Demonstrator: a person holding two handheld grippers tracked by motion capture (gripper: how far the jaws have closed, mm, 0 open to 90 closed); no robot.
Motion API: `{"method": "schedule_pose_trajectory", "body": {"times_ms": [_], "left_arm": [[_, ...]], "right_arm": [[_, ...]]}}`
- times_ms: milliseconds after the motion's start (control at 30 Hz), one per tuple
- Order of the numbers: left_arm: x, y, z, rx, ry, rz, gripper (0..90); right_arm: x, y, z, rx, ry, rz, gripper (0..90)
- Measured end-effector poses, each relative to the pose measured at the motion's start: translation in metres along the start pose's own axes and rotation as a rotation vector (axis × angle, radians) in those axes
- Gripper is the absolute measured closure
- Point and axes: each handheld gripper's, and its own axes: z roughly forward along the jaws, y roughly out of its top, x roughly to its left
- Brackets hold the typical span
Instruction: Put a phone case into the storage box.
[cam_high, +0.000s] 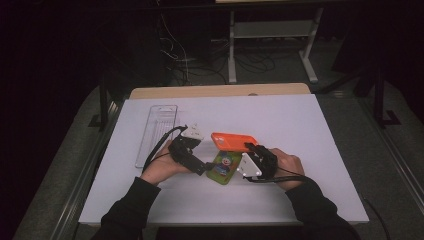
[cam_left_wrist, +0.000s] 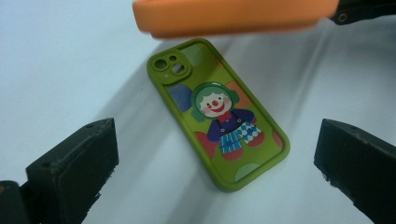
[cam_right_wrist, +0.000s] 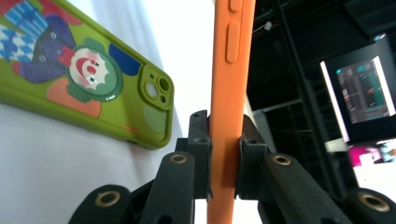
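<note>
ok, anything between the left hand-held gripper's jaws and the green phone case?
No, just bare white table. In the left gripper view the open jaws of the left hand-held gripper flank the green phone case without touching it.

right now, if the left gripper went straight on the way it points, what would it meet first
Most likely the green clown phone case, lying flat between its open fingers. The orange case hangs higher, probably above that line.

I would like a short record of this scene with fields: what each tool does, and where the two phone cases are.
right tool: shut on the orange case, held above the table
left tool: open, holds nothing, aimed at the green case
green case: flat on the white table, clown picture up
clear tray: at the table's left, untouched
</note>
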Motion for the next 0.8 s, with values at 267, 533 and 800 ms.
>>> {"method": "schedule_pose_trajectory", "body": {"times_ms": [267, 533, 800], "left_arm": [[0.001, 0.0, -0.001, 0.017, -0.001, 0.003, 0.0], [0.0, 0.0, 0.0, 0.013, -0.006, -0.008, 0.0], [0.0, 0.0, 0.0, 0.016, -0.006, -0.008, 0.0]], "right_arm": [[-0.009, -0.002, -0.001, -0.011, 0.064, 0.206, 77.9], [-0.022, -0.009, 0.0, -0.019, 0.136, 0.359, 77.9], [-0.033, -0.015, 0.001, -0.041, 0.203, 0.557, 77.9]]}}
